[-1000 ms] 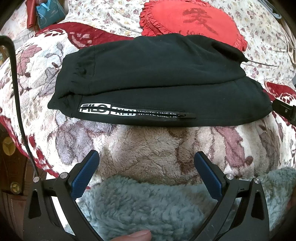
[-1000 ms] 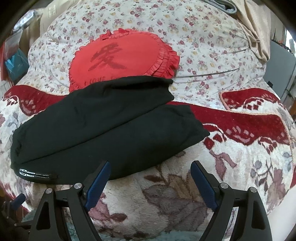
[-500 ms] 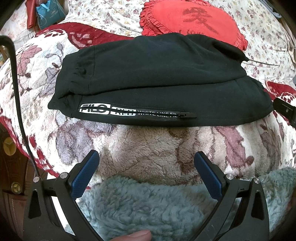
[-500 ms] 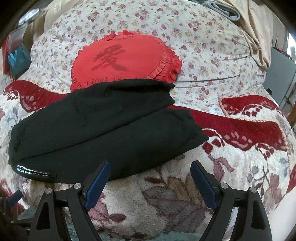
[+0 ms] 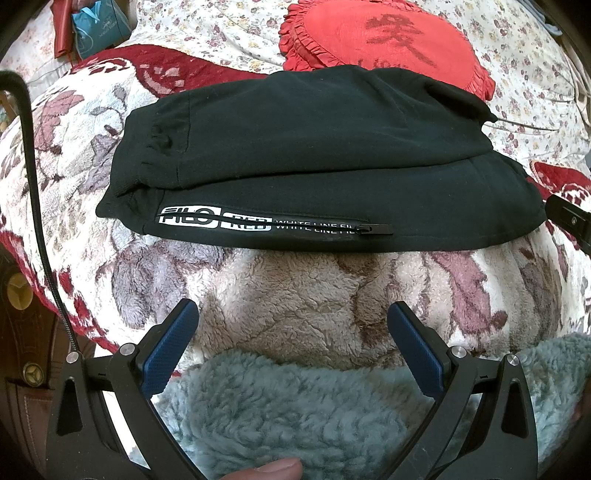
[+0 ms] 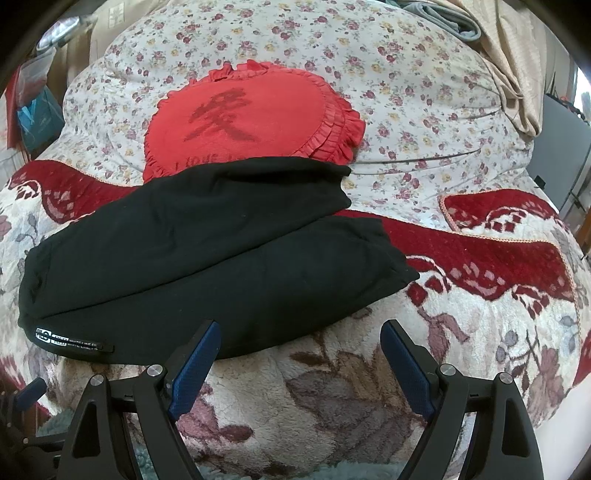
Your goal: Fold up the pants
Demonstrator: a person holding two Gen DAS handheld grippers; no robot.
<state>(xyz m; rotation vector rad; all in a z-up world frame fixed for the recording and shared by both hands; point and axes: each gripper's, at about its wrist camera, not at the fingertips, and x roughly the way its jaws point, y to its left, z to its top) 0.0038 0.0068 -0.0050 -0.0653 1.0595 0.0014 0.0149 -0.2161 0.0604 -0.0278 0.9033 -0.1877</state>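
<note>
Black pants (image 5: 314, 155) lie folded lengthwise on a fleece floral blanket (image 5: 303, 295), one leg on the other, with a white logo strip and zip (image 5: 258, 223) along the near edge. They also show in the right wrist view (image 6: 207, 266), cuffs at the right. My left gripper (image 5: 293, 314) is open and empty, held back from the pants' near edge. My right gripper (image 6: 299, 334) is open and empty, its left fingertip (image 6: 207, 339) just at the pants' near edge.
A red heart-shaped cushion (image 6: 251, 122) lies behind the pants, partly under them, on a small-flowered quilt (image 6: 406, 74). A teal fleece sleeve (image 5: 295, 406) is below my left gripper. A black cable (image 5: 33, 184) runs down the left. A teal bag (image 5: 96, 29) sits far left.
The right gripper has moved slightly forward toward the pants' near edge. The left gripper has stayed in place. Both stay open.
</note>
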